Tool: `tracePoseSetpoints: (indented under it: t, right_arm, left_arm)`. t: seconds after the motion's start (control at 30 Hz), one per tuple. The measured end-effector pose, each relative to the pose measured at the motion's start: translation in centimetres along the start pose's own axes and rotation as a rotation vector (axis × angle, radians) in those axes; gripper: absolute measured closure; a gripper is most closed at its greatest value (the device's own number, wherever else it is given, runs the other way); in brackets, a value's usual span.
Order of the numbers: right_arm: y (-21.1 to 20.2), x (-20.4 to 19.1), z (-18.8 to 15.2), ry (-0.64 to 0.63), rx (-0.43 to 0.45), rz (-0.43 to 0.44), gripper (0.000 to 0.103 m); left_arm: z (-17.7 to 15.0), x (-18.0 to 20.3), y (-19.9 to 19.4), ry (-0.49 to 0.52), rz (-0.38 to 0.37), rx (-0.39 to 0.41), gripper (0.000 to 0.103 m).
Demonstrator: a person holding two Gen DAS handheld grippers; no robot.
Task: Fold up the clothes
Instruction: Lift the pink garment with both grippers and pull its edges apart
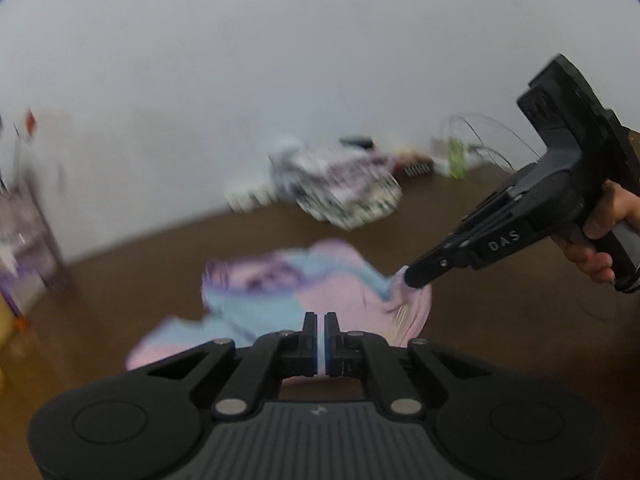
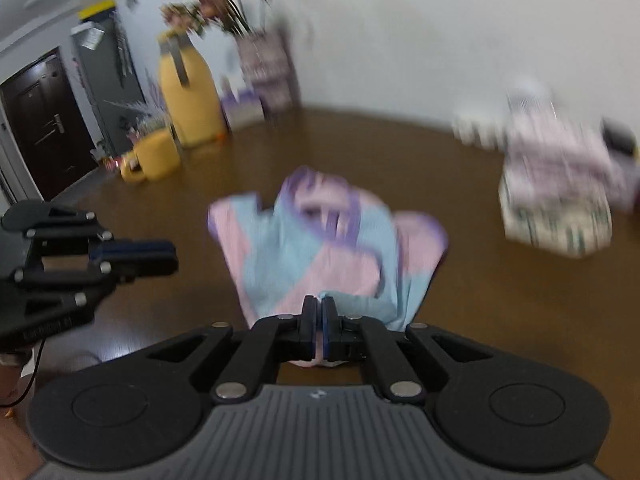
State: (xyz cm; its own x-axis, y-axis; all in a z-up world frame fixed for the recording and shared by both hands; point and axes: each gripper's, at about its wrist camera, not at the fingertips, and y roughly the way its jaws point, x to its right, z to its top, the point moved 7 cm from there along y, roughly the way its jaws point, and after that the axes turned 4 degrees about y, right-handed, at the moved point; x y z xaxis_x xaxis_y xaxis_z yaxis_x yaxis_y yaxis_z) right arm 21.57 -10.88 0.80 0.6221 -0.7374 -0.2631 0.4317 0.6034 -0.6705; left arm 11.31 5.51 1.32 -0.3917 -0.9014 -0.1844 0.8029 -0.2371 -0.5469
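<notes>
Both pairs of fingers are pinched together on cloth — the left gripper (image 1: 319,320) and the right gripper (image 2: 319,304) each clamp the near edge of the pink, blue and purple garment (image 2: 320,248), which spreads over the brown table (image 2: 460,320). Farther back lies a blurred pile of patterned clothes (image 2: 556,200) — and by the wall, a yellow vase (image 2: 190,96).

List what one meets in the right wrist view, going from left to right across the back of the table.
Yellow mug → tall yellow vase → patterned box → stack of folded clothes.
</notes>
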Motion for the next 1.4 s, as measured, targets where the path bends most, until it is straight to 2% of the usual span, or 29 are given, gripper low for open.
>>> tracePoseSetpoints:
  t: [0.07, 0.1, 0.13, 0.17, 0.2, 0.23, 0.3, 0.37, 0.5, 0.63, 0.67, 0.7, 0.73, 0.77, 0.8, 0.83, 0.9, 1.07, 1.17, 1.2, 1.23, 1.4]
  right_arm:
    - [-0.5, 0.7, -1.2, 0.016, -0.023, -0.001, 0.098]
    - [-0.8, 1.1, -1.5, 0.027, -0.025, -0.008, 0.092]
    - [-1.2, 1.5, -1.3, 0.047, -0.013, -0.014, 0.076]
    - [-1.8, 1.8, -0.8, 0.071, 0.012, -0.018, 0.058]
    - [-2.4, 2.2, 0.0, 0.088, 0.050, -0.024, 0.057]
    - [-2.8, 2.5, 1.0, 0.090, 0.085, -0.031, 0.057]
    - [-1.7, 2.5, 3.2, 0.076, 0.113, -0.037, 0.057]
    - [0.6, 2.3, 4.7, 0.051, 0.106, -0.052, 0.057]
    - [6.7, 2.1, 6.8, -0.001, 0.038, -0.097, 0.061]
    - [12.1, 2.1, 7.7, -0.029, -0.034, -0.140, 0.064]
    - [12.9, 2.2, 7.9, -0.036, -0.043, -0.148, 0.068]
    - [13.5, 2.2, 7.8, -0.042, -0.053, -0.151, 0.072]
    - [13.8, 2.2, 7.7, -0.047, -0.063, -0.153, 0.083]
    - [14.1, 2.2, 7.6, -0.051, -0.074, -0.154, 0.093]
    - [14.0, 2.3, 7.6, -0.052, -0.074, -0.159, 0.097]
    - [13.8, 2.4, 7.6, -0.052, -0.069, -0.167, 0.099]
    - [12.7, 2.7, 7.8, -0.041, -0.034, -0.167, 0.099]
    - [6.8, 3.5, 9.1, -0.023, 0.094, -0.141, 0.099]
    - [3.0, 2.8, 8.8, -0.056, 0.153, -0.112, 0.100]
    - [1.7, 2.4, 8.4, -0.077, 0.168, -0.102, 0.100]
    - [0.6, 1.9, 7.6, -0.103, 0.175, -0.097, 0.100]
    - [-3.4, -0.6, 2.3, -0.217, 0.163, -0.099, 0.100]
  left_arm:
    - [0.3, -0.4, 0.6, -0.015, 0.020, -0.031, 0.093]
    - [0.8, -1.1, 1.1, -0.030, 0.032, -0.045, 0.088]
    - [1.2, -1.7, 1.5, -0.044, 0.044, -0.059, 0.073]
    - [1.6, -2.5, 1.8, -0.062, 0.057, -0.066, 0.063]
    - [2.3, -3.6, 2.5, -0.075, 0.081, -0.068, 0.041]
    - [3.0, -4.7, 3.2, -0.086, 0.107, -0.070, 0.028]
    - [4.2, -6.9, 5.4, -0.093, 0.177, -0.092, 0.025]
    - [5.3, -8.9, 8.0, -0.101, 0.237, -0.122, 0.025]
    - [6.0, -12.2, 13.1, -0.154, 0.276, -0.190, 0.025]
    - [5.2, -13.9, 17.1, -0.175, 0.199, -0.255, 0.033]
    - [5.0, -14.1, 17.9, -0.180, 0.176, -0.271, 0.036]
    - [4.7, -14.2, 18.6, -0.184, 0.161, -0.283, 0.047]
    - [4.5, -14.2, 18.9, -0.189, 0.139, -0.286, 0.072]
    - [4.3, -14.1, 19.0, -0.194, 0.113, -0.288, 0.088]
    - [4.1, -14.0, 19.1, -0.200, 0.087, -0.290, 0.099]
    - [4.2, -13.8, 18.8, -0.204, 0.067, -0.272, 0.099]
    - [4.5, -12.9, 17.6, -0.149, 0.071, -0.224, 0.099]
    - [4.8, -8.3, 13.7, -0.002, 0.010, -0.154, 0.098]
    - [4.4, -5.9, 11.2, 0.041, -0.057, -0.127, 0.080]
    - [4.3, -5.2, 10.3, 0.047, -0.081, -0.115, 0.065]
    - [4.2, -4.5, 9.4, 0.053, -0.105, -0.104, 0.055]
    - [4.8, -3.6, 6.2, 0.021, -0.145, -0.031, 0.049]
